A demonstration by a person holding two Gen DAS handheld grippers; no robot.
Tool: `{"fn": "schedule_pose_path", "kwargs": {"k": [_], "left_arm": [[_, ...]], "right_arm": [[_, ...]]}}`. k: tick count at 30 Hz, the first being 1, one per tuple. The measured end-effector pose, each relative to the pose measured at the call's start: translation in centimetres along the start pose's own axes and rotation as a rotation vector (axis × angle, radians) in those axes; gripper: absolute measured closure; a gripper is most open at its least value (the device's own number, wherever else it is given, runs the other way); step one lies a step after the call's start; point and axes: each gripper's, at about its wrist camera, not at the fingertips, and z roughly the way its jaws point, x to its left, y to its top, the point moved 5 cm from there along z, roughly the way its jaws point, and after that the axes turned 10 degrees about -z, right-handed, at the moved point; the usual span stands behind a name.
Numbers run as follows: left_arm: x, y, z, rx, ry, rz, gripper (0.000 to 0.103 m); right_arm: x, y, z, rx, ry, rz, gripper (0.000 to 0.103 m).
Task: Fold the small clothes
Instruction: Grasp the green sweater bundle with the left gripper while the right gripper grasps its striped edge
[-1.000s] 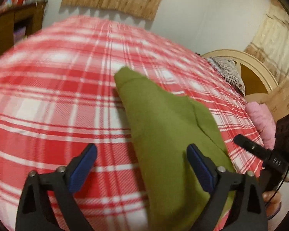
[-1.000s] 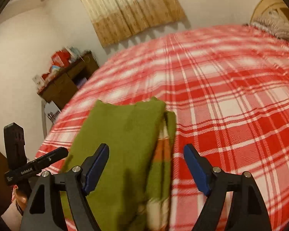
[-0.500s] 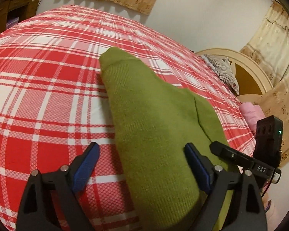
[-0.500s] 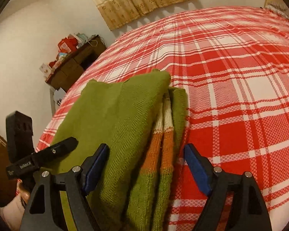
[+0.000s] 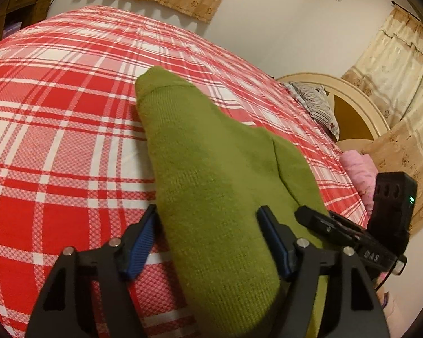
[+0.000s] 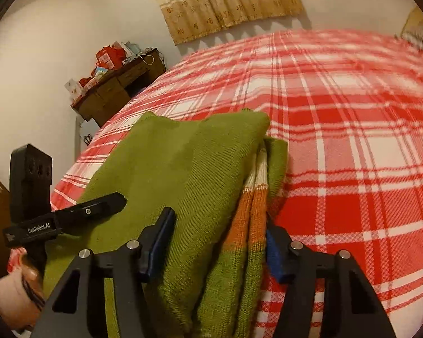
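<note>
Plaid bed [image 5: 56, 155], green sweater [image 5: 211, 183] between tongs [image 5: 208, 242]

Near end of the green knit garment [image 5: 211, 186] runs under the left gripper [image 5: 211, 245] and off the bottom edge of the left wrist view; its hem is unseen there. Right finger [image 5: 276, 242] overlaps the fabric, so contact on that side cannot be read.

Right wrist view: garment [image 6: 177, 169] also cut off at the bottom edge. The striped inner layer [image 6: 251, 211] shows only as a narrow band; the rest is covered by the green fold. Whether the right gripper [image 6: 217, 242] pinches the cloth is unclear, possibly only straddling it.

Items on the far wooden cabinet [image 6: 112, 90] too small to identify. Far right bedspread [image 6: 352, 112] blurred.
</note>
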Motion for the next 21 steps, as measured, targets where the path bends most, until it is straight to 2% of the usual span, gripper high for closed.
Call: {"fn": "schedule_pose_path", "kwargs": {"k": [2,3,5,7,10,13,15,18,19,21], "left_arm": [[0.0,-0.1,-0.1,-0.002,-0.003,-0.003,0.029],[0.1,-0.1,-0.1,-0.003,-0.005,-0.005,0.029],[0.2,-0.2,-0.1,-0.002,-0.01,-0.009,0.029],[0.2,-0.2,-0.1,-0.002,-0.007,-0.005,0.029],[0.5,-0.1,-0.1,-0.002,-0.016,-0.01,0.029],[0.6,-0.1,-0.1,-0.006,-0.018,-0.012,0.028],[0.4,-0.1,-0.1,-0.011,-0.012,-0.006,0.032],[-0.2,-0.3,-0.2,-0.017,-0.008,0.021,0.048],[-0.5,-0.3,-0.2,-0.024,0.006,0.034,0.051],[-1.0,-0.5,-0.6,-0.045,0.051,0.07,0.055]], "right_arm": [[1.2,0.2,-0.9,-0.052,0.026,-0.053,0.057],[1.6,0.3,-1.3,-0.071,0.037,-0.072,0.058],[1.5,0.4,-1.0,-0.062,0.056,-0.072,0.058],[0.3,0.0,0.9,0.023,0.079,-0.004,0.055],[-1.2,0.3,1.6,0.026,0.15,0.082,0.049],[-1.6,0.1,1.6,0.017,0.18,0.114,0.048],[-1.2,0.2,1.7,0.022,0.152,0.089,0.051],[0.3,0.4,1.6,0.035,0.057,0.012,0.061],[0.5,0.5,1.3,0.035,0.037,0.002,0.066],[1.5,0.6,0.7,0.035,-0.012,0.002,0.069]]}}
